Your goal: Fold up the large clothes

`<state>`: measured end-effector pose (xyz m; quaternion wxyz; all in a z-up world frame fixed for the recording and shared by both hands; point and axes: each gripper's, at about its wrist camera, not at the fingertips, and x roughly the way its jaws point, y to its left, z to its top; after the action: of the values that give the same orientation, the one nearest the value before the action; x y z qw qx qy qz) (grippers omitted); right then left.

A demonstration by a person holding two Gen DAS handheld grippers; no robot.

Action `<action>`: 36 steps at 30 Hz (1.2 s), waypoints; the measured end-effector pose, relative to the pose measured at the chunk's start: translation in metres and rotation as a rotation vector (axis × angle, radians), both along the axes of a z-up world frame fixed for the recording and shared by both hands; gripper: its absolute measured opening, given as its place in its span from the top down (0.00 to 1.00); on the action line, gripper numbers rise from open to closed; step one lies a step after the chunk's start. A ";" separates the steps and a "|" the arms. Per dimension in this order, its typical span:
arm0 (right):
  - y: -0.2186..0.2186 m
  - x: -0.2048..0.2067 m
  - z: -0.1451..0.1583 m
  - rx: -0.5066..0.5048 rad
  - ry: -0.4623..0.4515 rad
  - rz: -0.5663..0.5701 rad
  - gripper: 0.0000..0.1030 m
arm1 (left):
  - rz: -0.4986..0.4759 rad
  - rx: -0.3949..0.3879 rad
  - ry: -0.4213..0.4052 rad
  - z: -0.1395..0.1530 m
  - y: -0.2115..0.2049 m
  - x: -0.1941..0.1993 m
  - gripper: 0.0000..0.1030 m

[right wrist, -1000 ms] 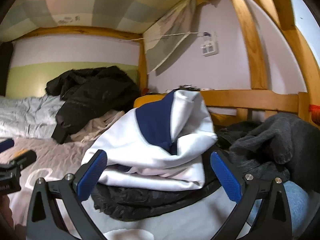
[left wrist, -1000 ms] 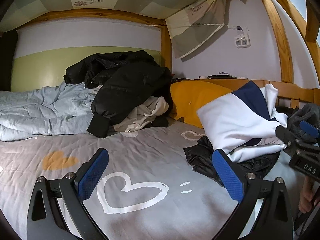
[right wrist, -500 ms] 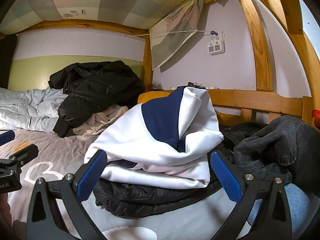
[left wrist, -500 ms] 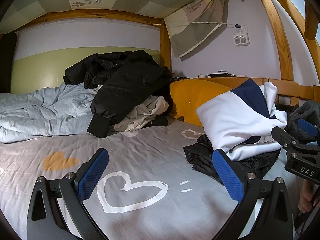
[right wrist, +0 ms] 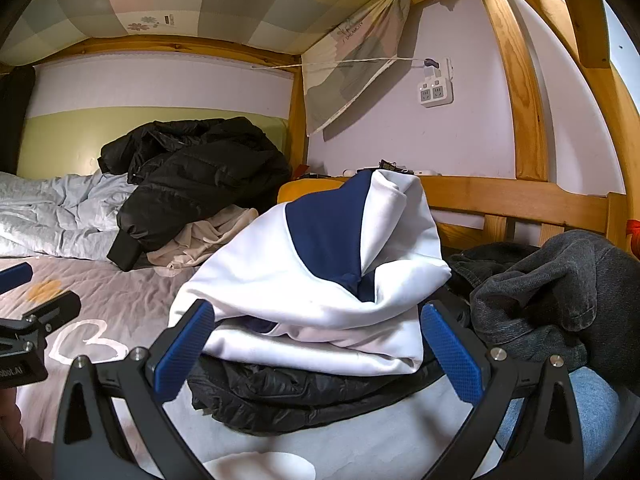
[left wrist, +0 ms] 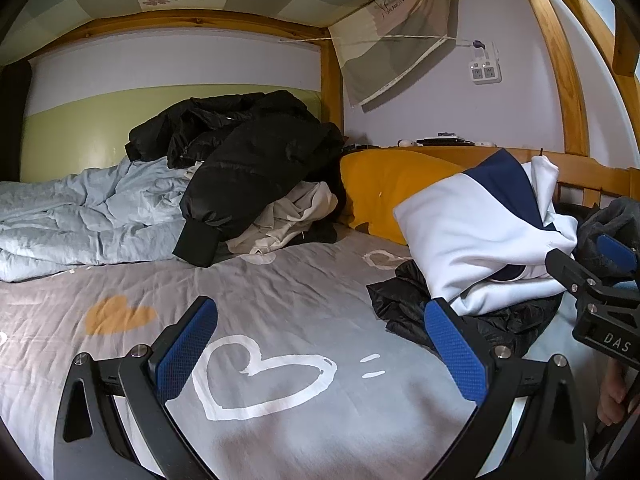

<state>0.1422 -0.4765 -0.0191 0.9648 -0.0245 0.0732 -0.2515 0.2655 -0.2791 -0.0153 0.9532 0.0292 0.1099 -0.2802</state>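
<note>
A white and navy sweatshirt (right wrist: 320, 280) lies bundled on top of a folded black puffy jacket (right wrist: 304, 392) on the grey heart-print sheet (left wrist: 280, 312). It also shows in the left wrist view (left wrist: 472, 232). My right gripper (right wrist: 316, 344) is open and empty, its blue pads either side of the bundle's near edge, apart from it. My left gripper (left wrist: 320, 344) is open and empty, low over the bare sheet, left of the black jacket (left wrist: 460, 320). The right gripper shows at the right edge of the left wrist view (left wrist: 600, 280).
A black coat (left wrist: 248, 160) on beige clothes (left wrist: 292, 216) is heaped at the back, beside a pale blue duvet (left wrist: 80, 216) and a yellow pillow (left wrist: 388, 192). A dark grey garment (right wrist: 560, 296) lies right of the bundle. Wooden bed rails (right wrist: 520, 200) close the right side.
The right gripper has drawn slightly nearer and lower toward the white and navy bundle. The left gripper has barely moved. Both stay open.
</note>
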 end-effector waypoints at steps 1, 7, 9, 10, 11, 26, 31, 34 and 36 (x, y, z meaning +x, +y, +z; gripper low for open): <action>0.000 0.000 0.000 0.000 0.000 0.000 0.00 | 0.000 0.000 -0.001 0.000 0.000 0.000 0.00; 0.000 0.000 0.000 -0.001 0.001 0.000 0.00 | -0.010 0.005 0.008 0.000 -0.002 0.001 0.00; 0.000 0.000 0.000 -0.002 0.001 0.000 0.00 | -0.011 0.006 0.009 0.000 -0.002 0.001 0.00; 0.000 0.000 0.000 -0.002 0.001 0.000 0.00 | -0.011 0.006 0.009 0.000 -0.002 0.001 0.00; 0.000 0.000 0.000 -0.002 0.001 0.001 0.00 | -0.011 0.006 0.008 0.000 -0.002 0.001 0.00; -0.002 0.003 -0.002 0.002 0.009 0.015 0.00 | -0.013 0.014 0.016 0.000 -0.002 0.002 0.00; -0.008 0.010 -0.005 0.021 0.038 0.020 0.00 | -0.012 0.014 0.010 -0.001 -0.003 0.002 0.00; -0.008 0.009 -0.006 0.016 0.033 0.018 0.00 | -0.009 0.015 0.002 -0.001 -0.002 0.000 0.00; -0.007 0.007 -0.006 0.009 0.028 0.016 0.00 | -0.004 0.020 -0.004 -0.002 -0.003 -0.001 0.00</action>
<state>0.1491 -0.4834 -0.0252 0.9657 -0.0242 0.0876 -0.2431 0.2642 -0.2818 -0.0169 0.9524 0.0394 0.1106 -0.2812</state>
